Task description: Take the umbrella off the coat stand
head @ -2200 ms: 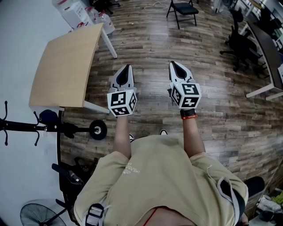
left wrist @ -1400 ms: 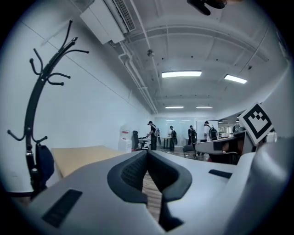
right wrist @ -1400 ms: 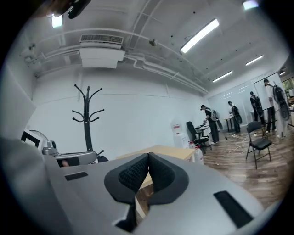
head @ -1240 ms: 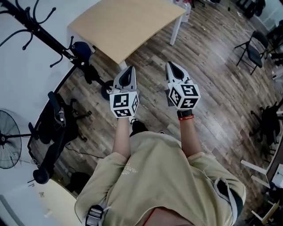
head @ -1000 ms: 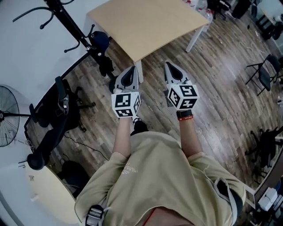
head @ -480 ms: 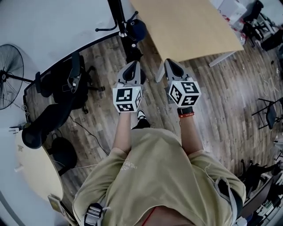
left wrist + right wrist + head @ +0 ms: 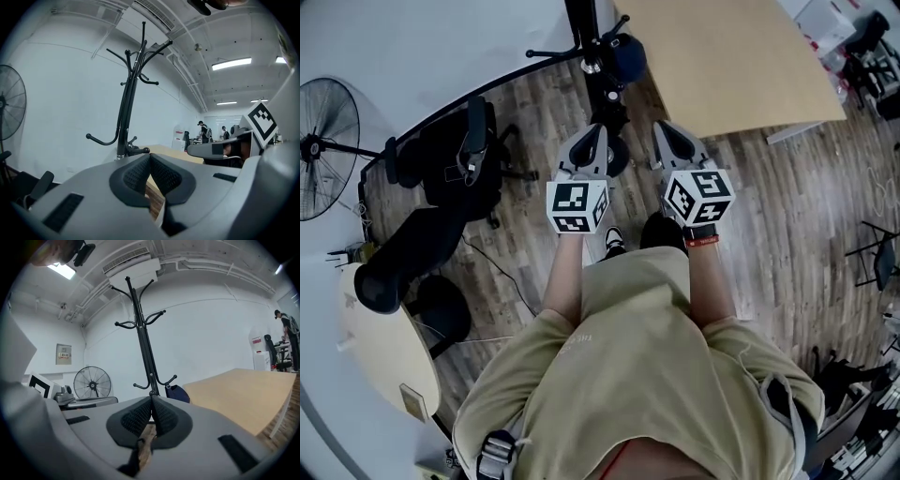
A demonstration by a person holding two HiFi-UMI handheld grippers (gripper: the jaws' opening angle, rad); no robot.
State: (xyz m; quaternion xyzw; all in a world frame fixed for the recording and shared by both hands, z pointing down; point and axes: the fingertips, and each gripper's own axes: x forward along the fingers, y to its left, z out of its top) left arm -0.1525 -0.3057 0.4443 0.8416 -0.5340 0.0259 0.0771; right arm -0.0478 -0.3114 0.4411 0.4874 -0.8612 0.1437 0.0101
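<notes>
The black coat stand [image 7: 582, 33] rises at the top middle of the head view, with a dark blue folded umbrella [image 7: 627, 58] hung on a low hook beside its pole. My left gripper [image 7: 588, 141] and right gripper [image 7: 667, 132] are held side by side just short of the stand's base, both shut with nothing in them. In the left gripper view the stand [image 7: 127, 108] is straight ahead above the shut left gripper [image 7: 150, 157]. The right gripper view shows the stand [image 7: 143, 333] and the umbrella [image 7: 178, 393] just past the shut right gripper [image 7: 152, 399].
A light wooden table [image 7: 731, 56] stands right of the stand. A black office chair [image 7: 441, 187] and a floor fan [image 7: 323, 150] are at the left, against the white wall. A round pale table [image 7: 384, 347] is at the lower left. People stand far off [image 7: 203, 131].
The person has turned and walked toward the coat stand, which went from the far left of the view to straight ahead. Both grippers stayed shut, side by side.
</notes>
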